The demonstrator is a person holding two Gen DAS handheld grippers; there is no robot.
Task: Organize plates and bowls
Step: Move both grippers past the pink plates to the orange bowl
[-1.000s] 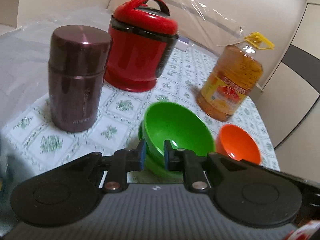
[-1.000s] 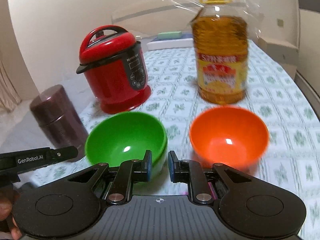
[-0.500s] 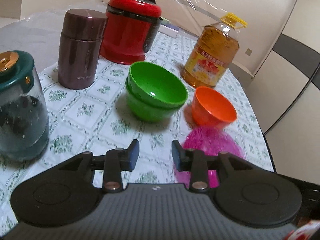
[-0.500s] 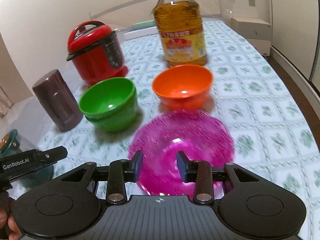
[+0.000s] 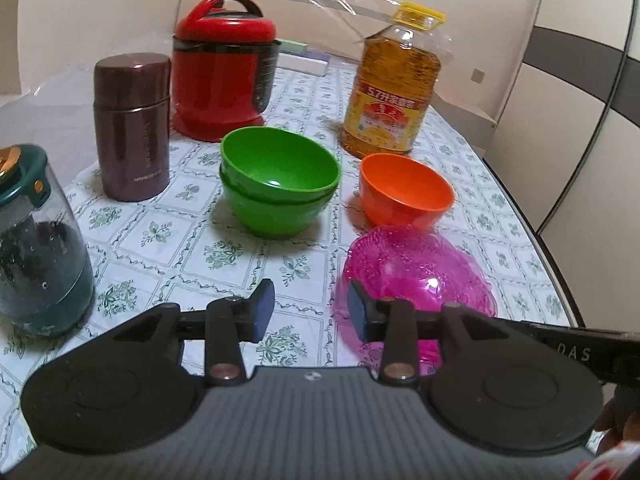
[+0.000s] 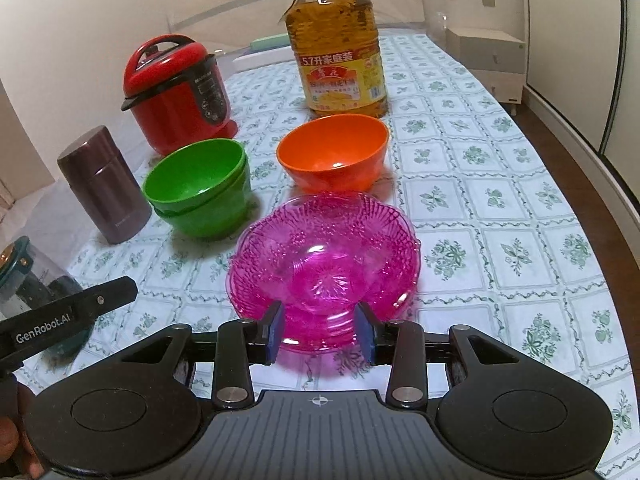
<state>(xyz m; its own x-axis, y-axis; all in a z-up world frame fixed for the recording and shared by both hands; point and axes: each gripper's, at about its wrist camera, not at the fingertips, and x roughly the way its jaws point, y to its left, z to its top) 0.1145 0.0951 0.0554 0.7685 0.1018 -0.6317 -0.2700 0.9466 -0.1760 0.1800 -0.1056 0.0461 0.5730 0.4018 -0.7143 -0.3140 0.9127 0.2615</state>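
red rice cooker (image 5: 224, 76) at back, brown thermos (image 5: 132, 128) left of it, oil bottle (image 5: 390, 88) right. green-lidded glass jar (image 5: 34, 248) near left. floral tablecloth (image 6: 500, 208).

My black two-finger left gripper (image 5: 310, 312) hangs low with its blue-padded jaws spread wide and empty; my matching black right gripper (image 6: 321, 330) hangs likewise, jaws parted, gripping nothing.

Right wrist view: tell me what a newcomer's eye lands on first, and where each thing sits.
The see-through pink plate grabs attention first, lying on the tablecloth just ahead of the open right gripper. Behind it sit the orange bowl and, to its left, two stacked green bowls. At the back stand the red cooker and the tall oil bottle.
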